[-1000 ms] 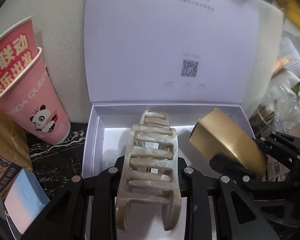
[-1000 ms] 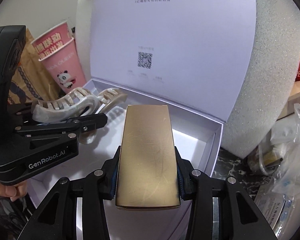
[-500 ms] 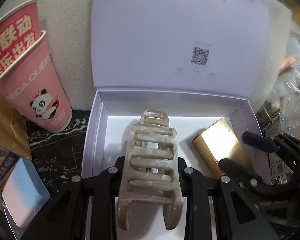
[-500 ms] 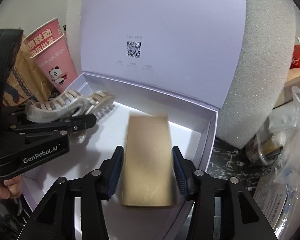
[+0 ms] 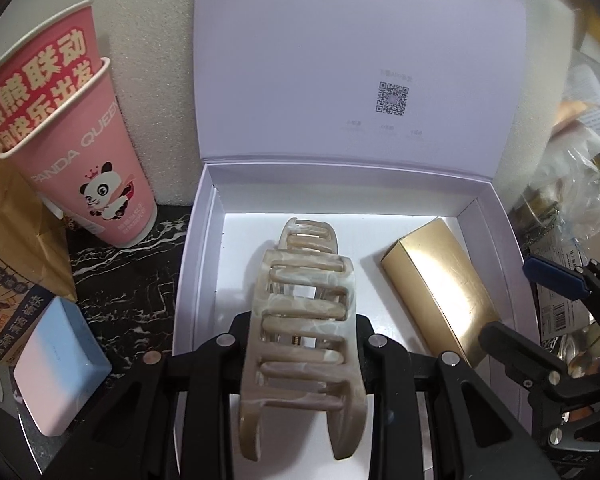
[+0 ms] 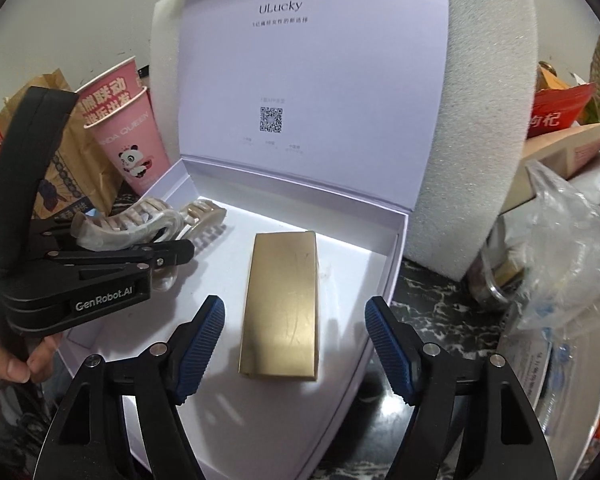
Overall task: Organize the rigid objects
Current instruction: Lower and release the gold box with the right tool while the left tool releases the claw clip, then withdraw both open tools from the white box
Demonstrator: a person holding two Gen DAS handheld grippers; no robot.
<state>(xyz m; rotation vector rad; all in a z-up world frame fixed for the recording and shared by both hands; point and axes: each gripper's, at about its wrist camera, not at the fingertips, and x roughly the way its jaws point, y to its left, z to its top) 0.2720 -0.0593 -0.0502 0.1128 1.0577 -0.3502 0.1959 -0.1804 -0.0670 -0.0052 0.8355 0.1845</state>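
A white box (image 5: 204, 264) (image 6: 384, 276) lies open, its lid upright behind it. My left gripper (image 5: 300, 344) (image 6: 180, 250) is shut on a beige marbled hair claw (image 5: 304, 312) (image 6: 120, 228), held over the box's left half. A gold rectangular box (image 6: 282, 306) (image 5: 440, 284) lies flat on the white box's floor at the right. My right gripper (image 6: 296, 344) straddles the gold box's near end with its jaws opening, and its blue pads (image 6: 202, 336) stand clear of the box's sides.
Stacked pink panda paper cups (image 5: 84, 160) (image 6: 134, 144) stand left of the box beside a brown paper bag (image 5: 8, 216). A pastel blue-pink case (image 5: 56, 364) lies at front left. White foam (image 6: 476, 120) backs the lid. Plastic bags and clutter (image 6: 560, 248) crowd the right. A person's fingers (image 6: 16, 364) hold the left gripper.
My right gripper let go of the gold box, which now lies on the white box's floor, and its jaws spread wide. The left gripper kept still, holding the hair claw.
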